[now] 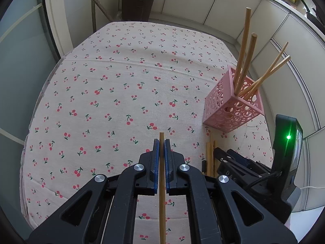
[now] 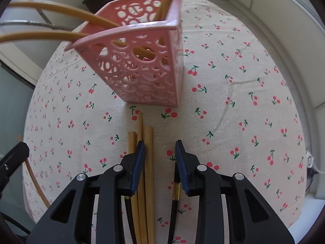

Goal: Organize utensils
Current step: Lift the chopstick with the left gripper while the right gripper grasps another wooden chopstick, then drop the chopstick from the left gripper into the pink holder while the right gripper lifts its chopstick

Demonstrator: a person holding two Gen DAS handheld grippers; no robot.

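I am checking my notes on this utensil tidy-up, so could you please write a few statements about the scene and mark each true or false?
1. The left gripper is shut on a wooden chopstick. True.
2. The pink holder is empty. False: four chopsticks stand in it.
3. The holder lies on its side. False: it stands upright on the cherry tablecloth.
4. Loose chopsticks lie on the cloth in front of the holder. True.
5. The right gripper has lifted a chopstick. False: the chopsticks below it lie on the cloth.

Soft, even daylight lit both fisheye views brightly, with faint shadows. Edges curved strongly and darkened at the corners. The pink basket (image 2: 142, 61) close to the right lens looked slightly blurred.
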